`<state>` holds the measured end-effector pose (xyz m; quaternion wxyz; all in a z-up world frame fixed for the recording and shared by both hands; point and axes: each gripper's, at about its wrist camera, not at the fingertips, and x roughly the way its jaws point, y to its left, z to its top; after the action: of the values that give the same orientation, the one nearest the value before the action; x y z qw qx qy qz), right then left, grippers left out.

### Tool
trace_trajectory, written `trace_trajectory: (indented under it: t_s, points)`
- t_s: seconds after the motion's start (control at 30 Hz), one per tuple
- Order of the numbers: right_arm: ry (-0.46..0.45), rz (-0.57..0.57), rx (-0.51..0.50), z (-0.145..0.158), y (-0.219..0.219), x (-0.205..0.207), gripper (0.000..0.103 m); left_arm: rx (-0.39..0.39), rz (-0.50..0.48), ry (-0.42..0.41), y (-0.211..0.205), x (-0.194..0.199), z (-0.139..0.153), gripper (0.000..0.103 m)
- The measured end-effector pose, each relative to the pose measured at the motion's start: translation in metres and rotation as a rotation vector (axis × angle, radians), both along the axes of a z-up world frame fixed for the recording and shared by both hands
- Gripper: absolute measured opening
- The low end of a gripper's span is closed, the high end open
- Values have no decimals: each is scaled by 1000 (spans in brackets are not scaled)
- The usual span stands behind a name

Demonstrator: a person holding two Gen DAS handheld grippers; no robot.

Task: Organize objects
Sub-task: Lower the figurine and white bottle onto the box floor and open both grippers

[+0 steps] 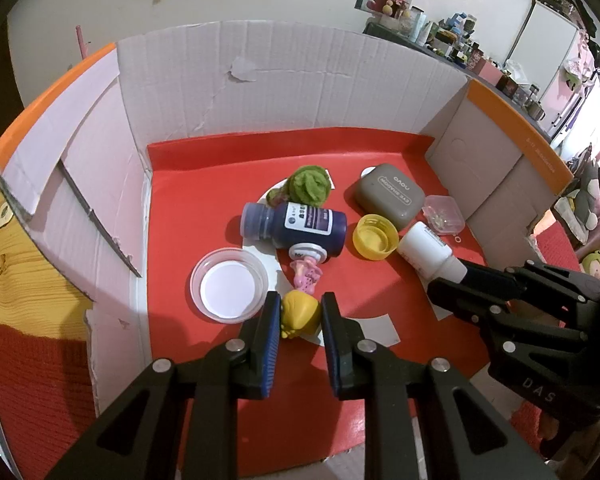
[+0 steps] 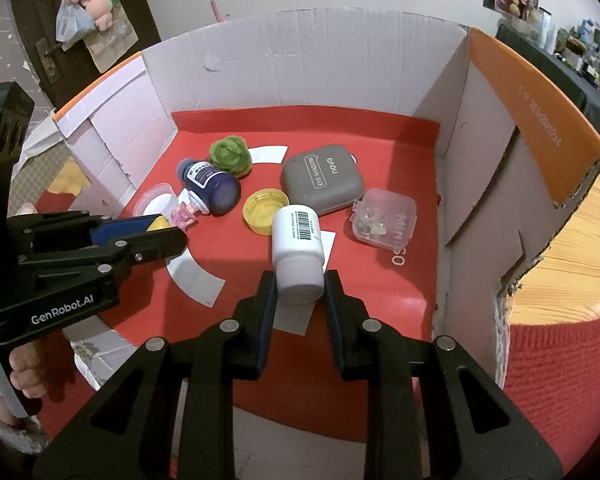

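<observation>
Inside a cardboard box [image 1: 284,92] with a red floor, my left gripper [image 1: 300,316] is shut on a small yellow toy [image 1: 299,314] near the front. My right gripper [image 2: 300,284] is shut on the cap end of a white bottle [image 2: 298,248] that lies on its side; the bottle also shows in the left wrist view [image 1: 430,250]. A dark blue bottle [image 1: 300,228], a green fuzzy ball [image 1: 308,184], a pink figure [image 1: 307,276], a yellow lid [image 1: 374,236], a grey eye-shadow case [image 1: 390,196], a clear round dish [image 1: 230,290] and a small clear box [image 1: 444,214] lie on the floor.
The box walls rise at the back and on both sides, with orange-edged flaps [image 2: 532,120]. A wooden tabletop [image 2: 568,248] and red cloth [image 2: 560,380] lie outside the box. White paper patches [image 2: 196,276] are on the red floor.
</observation>
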<state>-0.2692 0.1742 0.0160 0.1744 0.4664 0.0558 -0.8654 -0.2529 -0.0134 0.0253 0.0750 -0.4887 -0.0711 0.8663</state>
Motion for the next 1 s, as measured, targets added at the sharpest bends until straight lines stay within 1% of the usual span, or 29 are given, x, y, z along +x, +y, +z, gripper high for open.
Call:
trace_trajectory:
  t_s: [0.67, 0.73, 0.8, 0.87, 1.0]
  points:
    - [-8, 0, -13, 2, 2, 1, 23, -14, -2, 7, 1, 3, 2, 22]
    - [-8, 0, -12, 2, 2, 1, 24, -14, -2, 8, 1, 3, 2, 24]
    - [-8, 0, -13, 2, 2, 1, 24, -14, -1, 13, 2, 4, 3, 37]
    - [-8, 1, -12, 2, 2, 1, 24, -21, 2, 19, 2, 5, 3, 39]
    - [-8, 1, -12, 3, 2, 2, 24, -19, 6, 20, 2, 6, 3, 39]
